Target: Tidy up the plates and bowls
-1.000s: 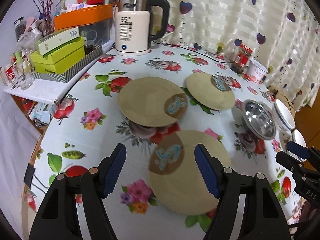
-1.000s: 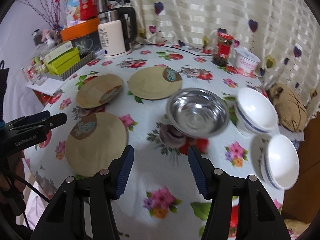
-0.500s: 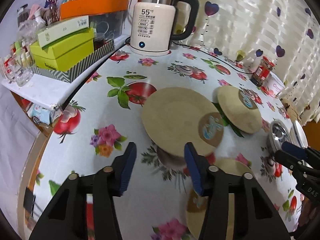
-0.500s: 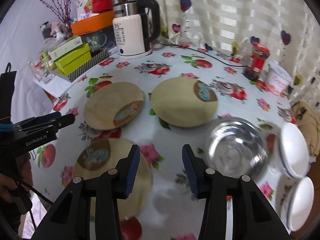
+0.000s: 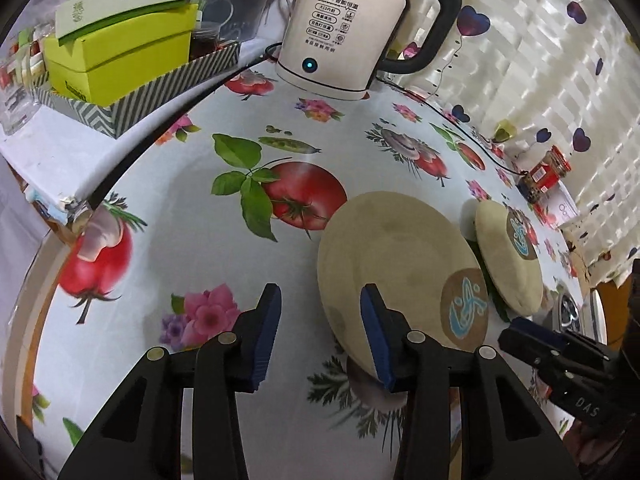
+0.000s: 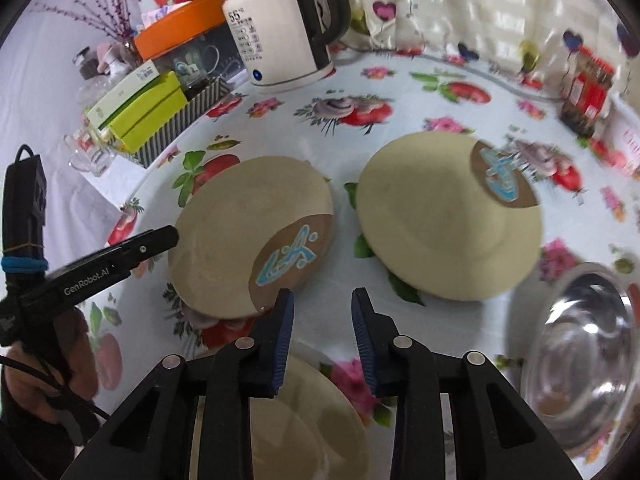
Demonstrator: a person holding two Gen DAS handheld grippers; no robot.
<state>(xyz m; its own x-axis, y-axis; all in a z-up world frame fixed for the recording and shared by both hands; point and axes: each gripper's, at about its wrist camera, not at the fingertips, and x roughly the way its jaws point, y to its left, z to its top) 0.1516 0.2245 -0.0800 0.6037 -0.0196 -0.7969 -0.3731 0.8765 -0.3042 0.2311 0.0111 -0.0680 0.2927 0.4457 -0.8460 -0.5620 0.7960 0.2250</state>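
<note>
Three beige plates with a brown-and-blue patch lie on the flowered tablecloth. My left gripper (image 5: 320,330) hangs low at the near left rim of the left plate (image 5: 392,264). Its jaws are closing, and only the plate's edge shows in the gap, with no pad pressing on it. My right gripper (image 6: 322,334) hovers just in front of that same plate (image 6: 248,240), jaws closing on nothing but tablecloth. The second plate (image 6: 440,224) lies to the right, and the third plate (image 6: 312,420) lies under the right gripper's fingers. A steel bowl (image 6: 580,360) sits at the right.
A white kettle (image 5: 340,32) stands at the back with its cord running along the tablecloth. Green boxes in a striped tray (image 5: 116,56) sit on a side shelf at the left. A red-lidded jar (image 6: 588,88) stands far right. The table edge curves near the left.
Both grippers moved forward, left and down toward the left plate, and their jaws narrowed. The nearest plate slid out of the left wrist view; the white bowls left the right wrist view.
</note>
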